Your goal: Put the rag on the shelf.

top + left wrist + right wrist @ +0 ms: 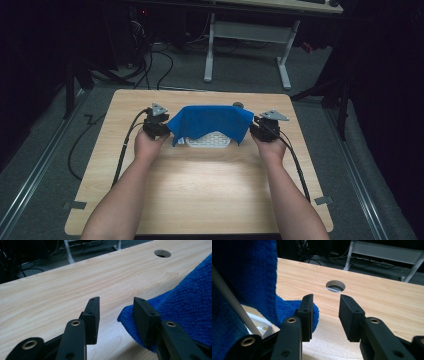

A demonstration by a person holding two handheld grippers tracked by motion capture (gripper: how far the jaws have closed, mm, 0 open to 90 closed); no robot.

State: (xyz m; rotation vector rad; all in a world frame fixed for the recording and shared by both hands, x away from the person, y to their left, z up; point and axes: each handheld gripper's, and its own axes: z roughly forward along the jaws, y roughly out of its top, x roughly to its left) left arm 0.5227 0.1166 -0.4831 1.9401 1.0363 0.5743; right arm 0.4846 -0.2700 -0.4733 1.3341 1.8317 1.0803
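A blue towel (210, 122) hangs draped over a white perforated rack (207, 141) in the middle of the wooden table (200, 185). My left gripper (159, 125) sits at the towel's left end and my right gripper (261, 129) at its right end. In the left gripper view the left gripper (116, 300) is open, with a towel corner (126, 317) lying just outside its right jaw. In the right gripper view the right gripper (326, 297) is open, and the towel (244, 272) hangs beside its left jaw, over a white rod (227, 297).
A round cable hole (238, 105) lies in the table just behind the towel; it is the same hole (335, 286) ahead of the right gripper. Bare wood stretches in front of the rack. Beyond the table stand a desk frame (285, 65) and floor cables (165, 60).
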